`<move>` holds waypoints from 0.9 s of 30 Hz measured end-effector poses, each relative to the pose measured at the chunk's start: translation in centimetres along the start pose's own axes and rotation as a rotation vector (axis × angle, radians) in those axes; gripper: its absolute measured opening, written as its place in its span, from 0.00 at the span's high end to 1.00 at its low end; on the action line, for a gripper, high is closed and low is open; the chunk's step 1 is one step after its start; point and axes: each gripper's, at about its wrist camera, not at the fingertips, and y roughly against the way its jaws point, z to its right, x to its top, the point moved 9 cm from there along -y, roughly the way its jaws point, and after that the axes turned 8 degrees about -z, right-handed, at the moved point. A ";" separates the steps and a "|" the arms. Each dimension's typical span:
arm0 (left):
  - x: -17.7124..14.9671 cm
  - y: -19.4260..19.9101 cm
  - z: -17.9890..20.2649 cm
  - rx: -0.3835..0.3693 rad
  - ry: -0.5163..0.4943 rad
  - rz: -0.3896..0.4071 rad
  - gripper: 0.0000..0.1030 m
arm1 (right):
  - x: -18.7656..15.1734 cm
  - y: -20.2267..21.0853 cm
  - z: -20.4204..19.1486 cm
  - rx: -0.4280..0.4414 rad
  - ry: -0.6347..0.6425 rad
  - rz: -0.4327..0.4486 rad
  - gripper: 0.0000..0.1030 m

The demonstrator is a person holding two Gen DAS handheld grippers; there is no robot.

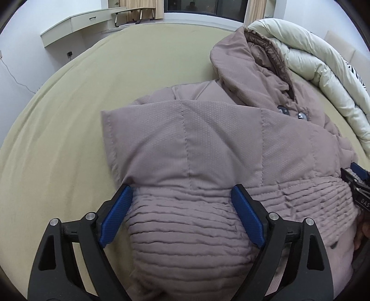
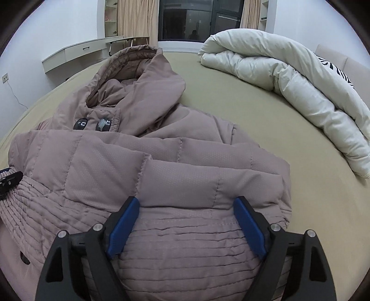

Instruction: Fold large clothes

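Observation:
A mauve puffer jacket [image 1: 208, 143] with a hood lies on the olive bed [image 1: 69, 115]; it also shows in the right wrist view [image 2: 138, 148]. Its sleeves are folded across the body. My left gripper [image 1: 181, 192] is open, its blue pads either side of the ribbed hem [image 1: 185, 222] at the jacket's left part. My right gripper [image 2: 186, 203] is open, its pads either side of the ribbed hem [image 2: 185, 236] at the jacket's right part. The right gripper's tip shows at the left wrist view's right edge [image 1: 356, 180]. The hood [image 2: 129, 69] points away.
A rolled cream duvet [image 2: 289, 88] lies on the bed's far right, also in the left wrist view [image 1: 312, 58]. A wall desk [image 1: 81, 20] and a dark window [image 2: 201, 18] stand beyond the bed. Bare sheet lies left of the jacket.

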 end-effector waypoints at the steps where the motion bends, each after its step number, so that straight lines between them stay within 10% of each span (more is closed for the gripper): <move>1: -0.4 1.5 -0.4 0.009 0.013 0.014 0.14 | -0.1 1.0 0.1 0.020 -0.013 -0.022 0.15; 5: -2.4 7.0 -1.7 -0.020 0.038 0.107 0.14 | -1.5 7.2 1.4 0.175 -0.173 0.080 0.02; 15: -6.0 11.2 -3.7 -0.172 0.115 0.055 0.14 | -5.8 11.8 2.3 0.341 -0.314 0.087 0.00; 27: 14.2 5.0 4.1 -0.110 0.057 0.068 0.09 | 12.2 4.8 1.3 0.371 -0.253 0.103 0.00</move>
